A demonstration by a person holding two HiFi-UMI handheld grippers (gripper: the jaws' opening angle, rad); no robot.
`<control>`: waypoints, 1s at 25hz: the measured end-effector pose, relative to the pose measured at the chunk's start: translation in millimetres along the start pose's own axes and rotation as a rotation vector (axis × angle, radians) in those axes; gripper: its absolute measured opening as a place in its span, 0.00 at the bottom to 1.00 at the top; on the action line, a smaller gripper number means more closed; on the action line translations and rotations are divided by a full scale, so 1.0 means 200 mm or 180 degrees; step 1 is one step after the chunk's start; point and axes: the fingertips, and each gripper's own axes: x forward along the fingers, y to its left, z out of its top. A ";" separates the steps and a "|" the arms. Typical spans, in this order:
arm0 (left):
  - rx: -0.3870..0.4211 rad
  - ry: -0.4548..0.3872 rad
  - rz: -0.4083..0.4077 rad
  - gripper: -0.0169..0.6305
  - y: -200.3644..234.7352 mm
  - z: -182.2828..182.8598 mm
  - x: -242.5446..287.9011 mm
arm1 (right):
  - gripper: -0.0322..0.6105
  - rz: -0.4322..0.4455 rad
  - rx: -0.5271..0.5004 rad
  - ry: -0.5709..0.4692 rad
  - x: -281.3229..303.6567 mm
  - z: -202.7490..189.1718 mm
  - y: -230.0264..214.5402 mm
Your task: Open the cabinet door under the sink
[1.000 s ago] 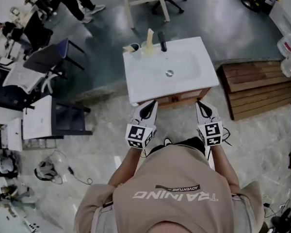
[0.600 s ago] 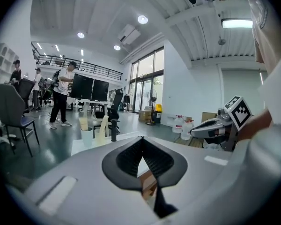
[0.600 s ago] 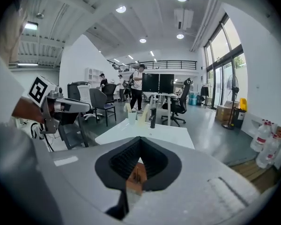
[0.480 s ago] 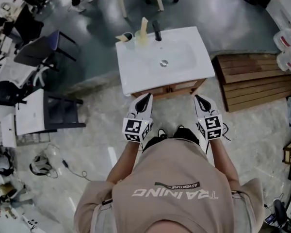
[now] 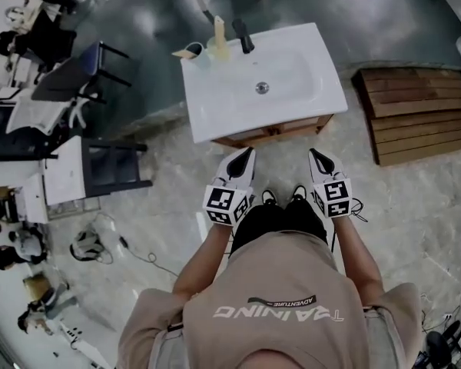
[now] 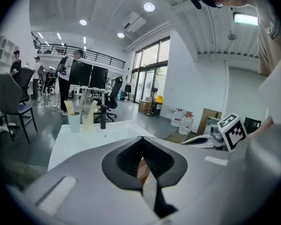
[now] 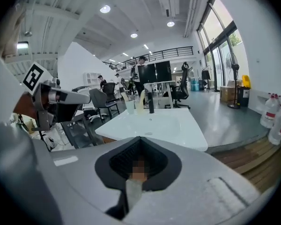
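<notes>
The person stands facing the white sink (image 5: 215,118), with the left tool (image 5: 248,153) and right tool (image 5: 314,154) held side by side just short of it; both tools are clenched on nothing, jaws pressed together; the wooden cabinet (image 5: 273,131) sits directly beneath the sink, only its front edge showing from above; neither tool touches it.

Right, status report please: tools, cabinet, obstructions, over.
Left tool shut, empty; right tool shut, empty. Both short of cabinet under sink, not touching it. Nothing seen in the way.
</notes>
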 end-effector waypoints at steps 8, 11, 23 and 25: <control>-0.0135 0.0200 0.0118 0.05 0.06 -0.20 0.06 | 0.05 0.0201 0.0072 0.0241 0.18 -0.23 0.06; -0.0214 0.0317 0.0197 0.05 0.14 -0.33 0.07 | 0.05 0.0310 0.0304 0.0395 0.29 -0.39 0.08; -0.0290 0.0530 0.0249 0.05 0.34 -0.83 0.20 | 0.05 0.0344 0.1015 0.0684 0.85 -0.97 0.11; -0.0313 0.0552 0.0206 0.05 0.34 -0.90 0.24 | 0.05 0.0334 0.1129 0.0691 0.92 -1.04 0.09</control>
